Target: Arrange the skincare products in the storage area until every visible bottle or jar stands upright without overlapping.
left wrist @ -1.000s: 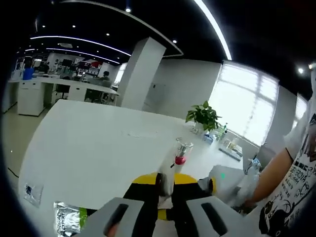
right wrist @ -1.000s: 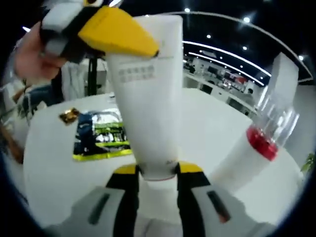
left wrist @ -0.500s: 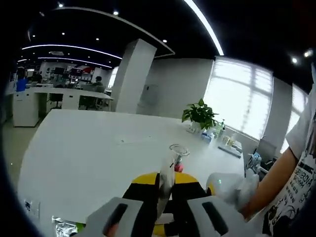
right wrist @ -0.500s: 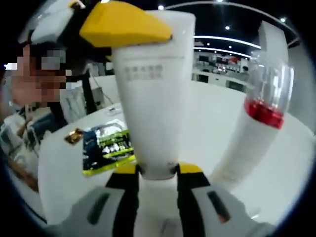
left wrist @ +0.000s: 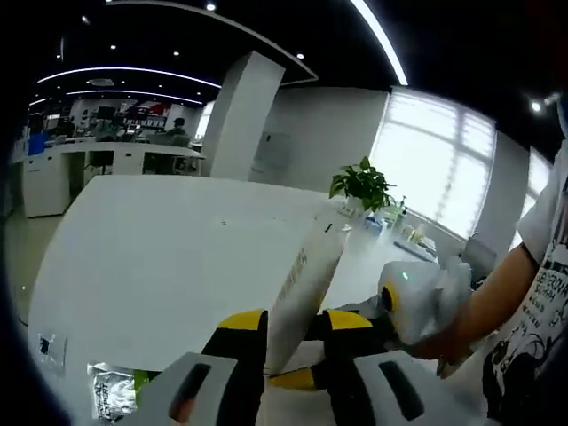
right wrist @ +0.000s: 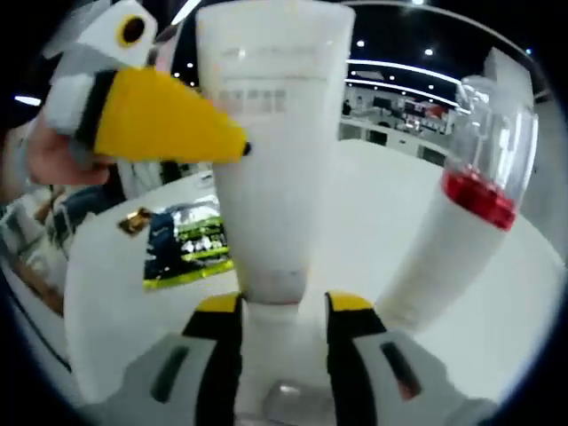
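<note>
Standing between right claw (right wrist: 284, 306) tips, white tube (right wrist: 271, 160) gripped; left claw (left wrist: 295, 342) clamps tube's top.

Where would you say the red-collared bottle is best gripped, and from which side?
Grip the white body of the bottle below the red collar, coming from its open right side. The body is straight-sided and leans; the clear cap is slippery, and the tube crowds its left.

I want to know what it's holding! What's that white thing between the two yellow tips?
A white tube stands between the right gripper tips in the right gripper view, squeezed at its lower end. A bottle with a red band stands beside it.
</note>
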{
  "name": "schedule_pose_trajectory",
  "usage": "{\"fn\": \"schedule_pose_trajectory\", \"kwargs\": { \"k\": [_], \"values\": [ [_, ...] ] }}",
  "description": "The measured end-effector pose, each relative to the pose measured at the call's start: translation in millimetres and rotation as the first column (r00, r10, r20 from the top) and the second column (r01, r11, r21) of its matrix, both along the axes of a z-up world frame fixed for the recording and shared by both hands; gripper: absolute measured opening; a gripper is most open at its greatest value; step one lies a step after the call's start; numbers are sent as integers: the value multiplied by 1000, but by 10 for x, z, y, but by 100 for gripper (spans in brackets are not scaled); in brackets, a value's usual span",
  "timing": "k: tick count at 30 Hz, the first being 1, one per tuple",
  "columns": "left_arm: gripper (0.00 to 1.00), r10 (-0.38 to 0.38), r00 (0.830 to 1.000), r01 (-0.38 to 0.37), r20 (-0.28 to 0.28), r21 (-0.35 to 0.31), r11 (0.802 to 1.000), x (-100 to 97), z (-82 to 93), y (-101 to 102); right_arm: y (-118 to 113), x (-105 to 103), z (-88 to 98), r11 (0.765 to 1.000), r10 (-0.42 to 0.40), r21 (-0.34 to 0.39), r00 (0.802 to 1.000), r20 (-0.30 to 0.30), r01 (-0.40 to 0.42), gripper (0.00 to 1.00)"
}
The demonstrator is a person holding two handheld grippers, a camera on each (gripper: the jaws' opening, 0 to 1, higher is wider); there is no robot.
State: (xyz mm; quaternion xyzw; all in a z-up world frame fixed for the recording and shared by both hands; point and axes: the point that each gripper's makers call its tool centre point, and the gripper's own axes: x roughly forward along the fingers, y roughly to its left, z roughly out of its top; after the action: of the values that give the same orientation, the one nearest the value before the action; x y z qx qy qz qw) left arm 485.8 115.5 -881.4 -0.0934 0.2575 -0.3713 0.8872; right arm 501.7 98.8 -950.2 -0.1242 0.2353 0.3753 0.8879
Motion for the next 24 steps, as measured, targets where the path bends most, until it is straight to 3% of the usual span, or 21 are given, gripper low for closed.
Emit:
{"fn": "schedule_pose_trajectory", "kwargs": {
  "k": [5, 10, 14, 24],
  "values": [
    [25, -9, 998, 14, -61, 75, 997, -106, -355, 26, -8, -132, 95, 999, 46, -13, 998, 32, -45, 35],
    [24, 17, 997, -4, -81, 154, 988, -93, -620, 32, -40, -231, 200, 996, 89, -36, 993, 74, -86, 33],
    [23, 28, 996, -14, -80, 169, 986, -64, -668, 4, -138, -305, 238, 994, 100, -48, 991, 84, -96, 30],
    [21, 53, 997, -39, -55, 244, 969, 7, -768, 56, -561, -273, 221, 999, -20, -50, 998, 57, 22, 27]
  ]
}}
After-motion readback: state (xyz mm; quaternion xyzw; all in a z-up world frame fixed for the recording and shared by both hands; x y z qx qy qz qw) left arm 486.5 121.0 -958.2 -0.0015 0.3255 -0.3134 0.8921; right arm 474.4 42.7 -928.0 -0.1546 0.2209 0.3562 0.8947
